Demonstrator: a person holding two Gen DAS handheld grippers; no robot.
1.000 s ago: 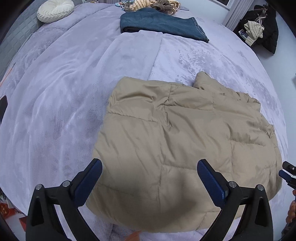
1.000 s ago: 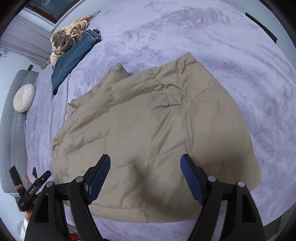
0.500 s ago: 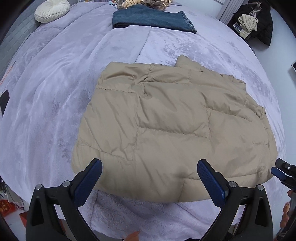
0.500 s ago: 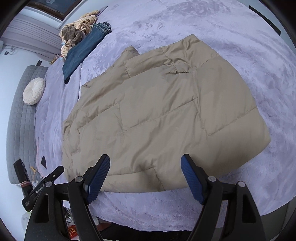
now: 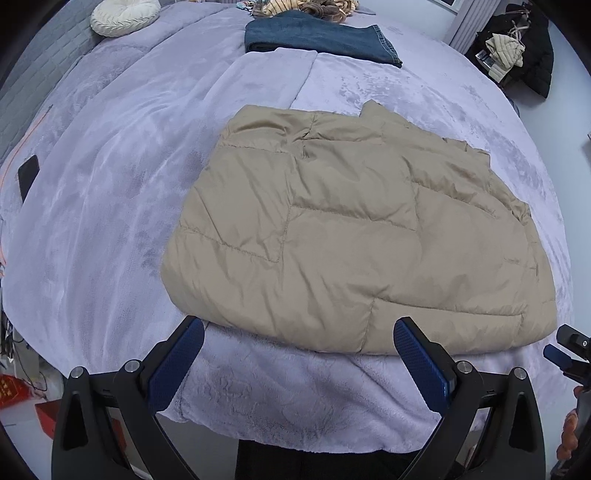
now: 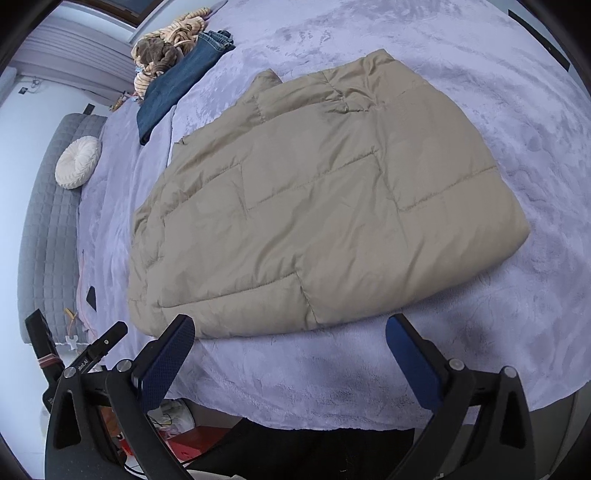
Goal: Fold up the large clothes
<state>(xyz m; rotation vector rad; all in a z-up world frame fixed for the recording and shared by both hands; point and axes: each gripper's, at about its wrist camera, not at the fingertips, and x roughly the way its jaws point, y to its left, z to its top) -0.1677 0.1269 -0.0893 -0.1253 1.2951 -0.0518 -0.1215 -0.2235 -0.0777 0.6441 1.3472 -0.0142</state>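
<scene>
While both tools hang over the near edge of the bed, this is how things stand:

Left wrist view, left tongs (image 5: 298, 346): spread wide, nothing between the blue pads, poised off the near hem of the garment.
Left wrist view, tan puffer jacket (image 5: 354, 236): lies flat on the lilac bed cover (image 5: 110, 177), filling the frame from centre out to 3 o'clock; it looks folded into a rough slab.
Left wrist view, surroundings: folded jeans (image 5: 317, 37) at 12 o'clock, a round white cushion (image 5: 123, 14) at 11 o'clock, dark clothes heaped at 1 o'clock.
Right wrist view, right tongs (image 6: 290, 346): likewise wide apart and empty, just short of the jacket's near edge.
Right wrist view, jacket: centre of frame, its rounded corner towards 3 o'clock.
Right wrist view, left tool: glimpsed at 8 o'clock.
Step in hand: to my eye, a pause between folds, nothing gripped.
Next move: likely each pair closes on a near corner or side edge, then lifts the padded layers over evenly, since the puffy fill may spring back.
</scene>
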